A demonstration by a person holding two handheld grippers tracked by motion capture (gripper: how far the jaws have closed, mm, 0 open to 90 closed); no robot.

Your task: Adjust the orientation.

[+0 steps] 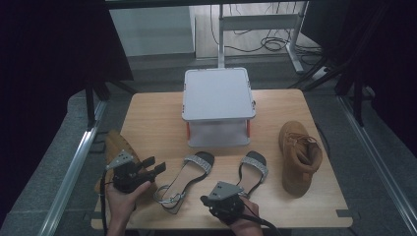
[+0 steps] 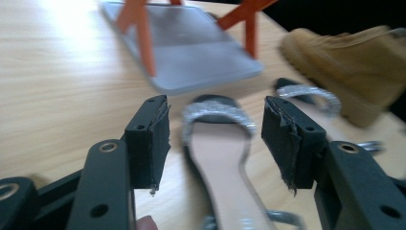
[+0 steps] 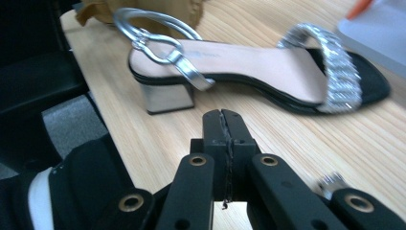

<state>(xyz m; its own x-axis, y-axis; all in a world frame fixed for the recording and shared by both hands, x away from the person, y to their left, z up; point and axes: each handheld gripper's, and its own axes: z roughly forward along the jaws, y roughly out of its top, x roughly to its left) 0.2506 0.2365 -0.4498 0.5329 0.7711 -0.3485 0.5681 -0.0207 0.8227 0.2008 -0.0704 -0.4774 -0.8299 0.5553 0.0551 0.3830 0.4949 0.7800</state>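
The left gripper (image 2: 216,139) is spread around the left sandal (image 2: 222,158). The right gripper (image 3: 224,129), just beside that sandal, is pressed together. A crooked squeeze could make the sandal slip.

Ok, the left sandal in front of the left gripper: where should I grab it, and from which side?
Probably across the narrow waist of the left sandal, behind its glittery toe strap. The sole lies flat and lengthwise between the open fingers of the left gripper, so come from the heel end, low, closing on the sole's two edges.
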